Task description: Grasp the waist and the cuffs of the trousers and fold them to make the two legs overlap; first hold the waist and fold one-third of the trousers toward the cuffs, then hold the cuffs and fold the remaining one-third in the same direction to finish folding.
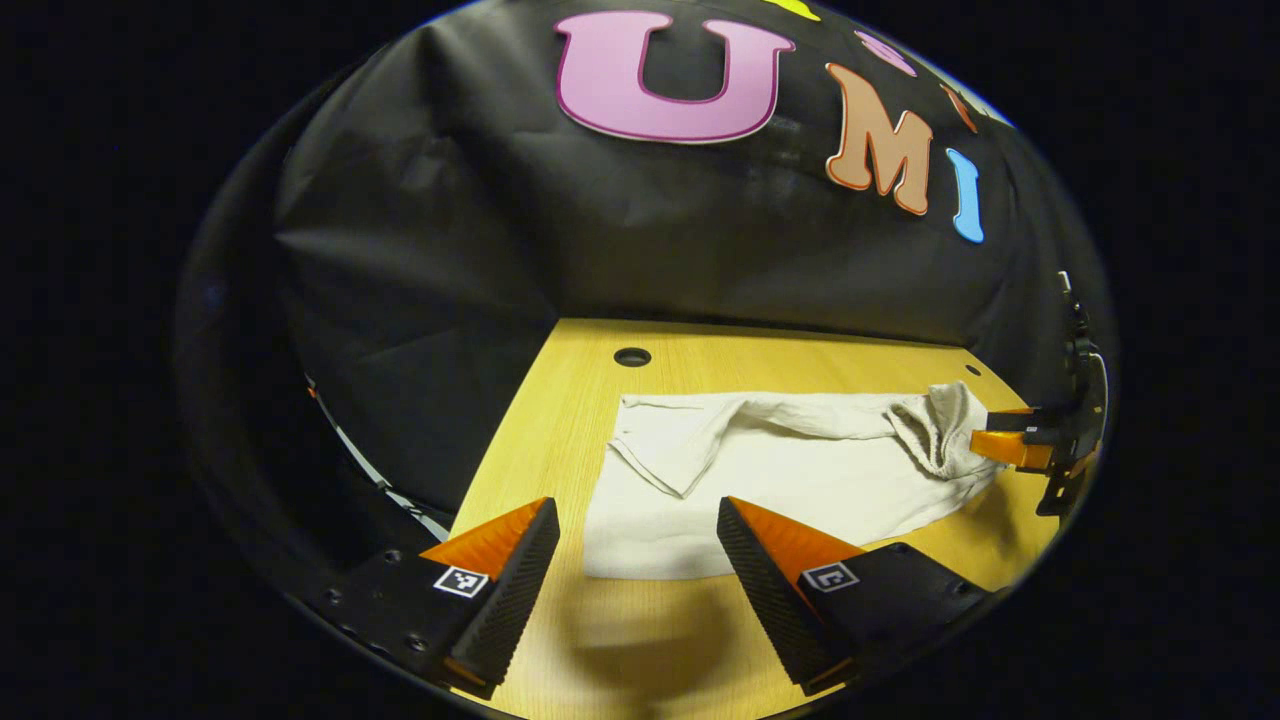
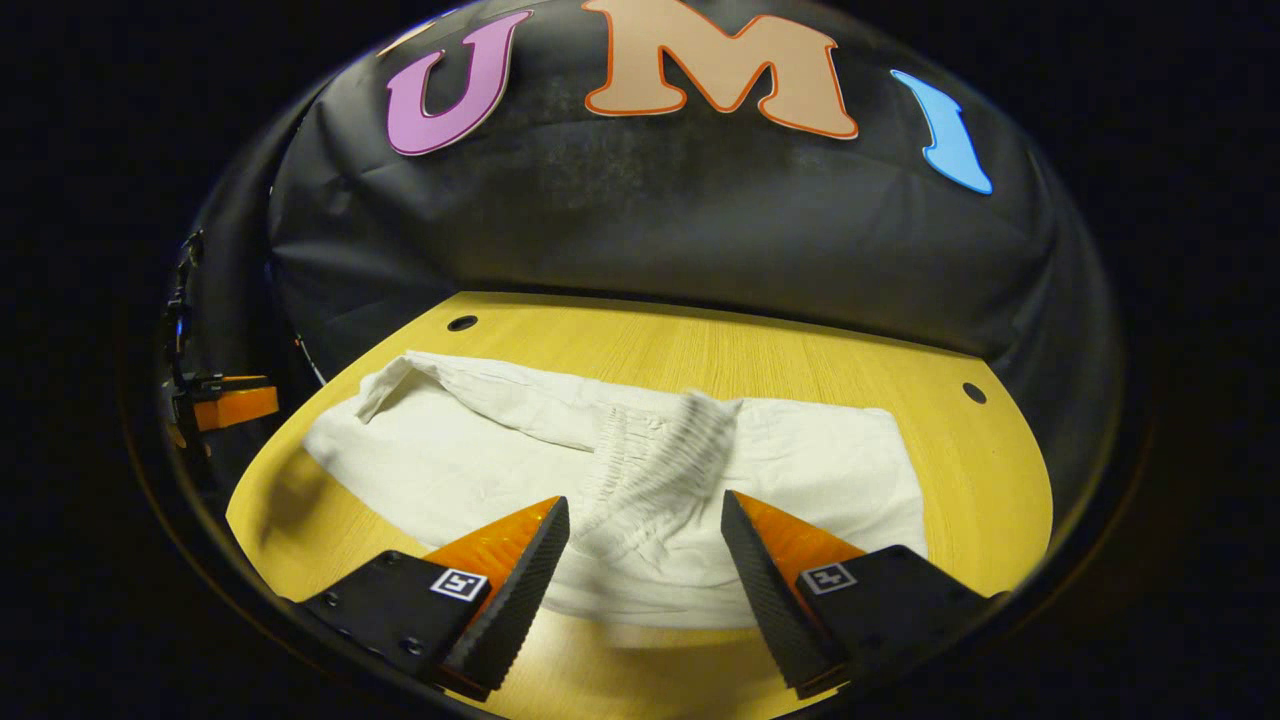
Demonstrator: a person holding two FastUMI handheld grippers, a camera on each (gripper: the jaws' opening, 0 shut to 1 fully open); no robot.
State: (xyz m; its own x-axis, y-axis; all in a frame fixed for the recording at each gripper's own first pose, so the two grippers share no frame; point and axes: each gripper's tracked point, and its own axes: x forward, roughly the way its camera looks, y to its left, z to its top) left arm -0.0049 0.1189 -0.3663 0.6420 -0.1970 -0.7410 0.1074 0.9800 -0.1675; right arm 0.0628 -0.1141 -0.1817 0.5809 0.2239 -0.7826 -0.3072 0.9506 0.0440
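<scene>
Lying flat on the wooden counter [image 2: 800, 360], pale trousers [image 2: 480, 450] with long axis running side to side along the booth wall, bunched elastic waist [image 2: 660, 470] raised mid-cloth, left hand-held gripper [image 1: 638, 555] spread before the near hem, right hand-held gripper [image 2: 645, 555] spread, waist fabric between its fingers, untouched

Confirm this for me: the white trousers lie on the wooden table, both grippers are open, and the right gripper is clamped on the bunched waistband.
Not quite. In the right gripper view the right gripper is open, its fingers apart on either side of the bunched waistband, not clamped on it. The rest stands: the white trousers lie on the wooden table, and the left gripper is open too.
</scene>
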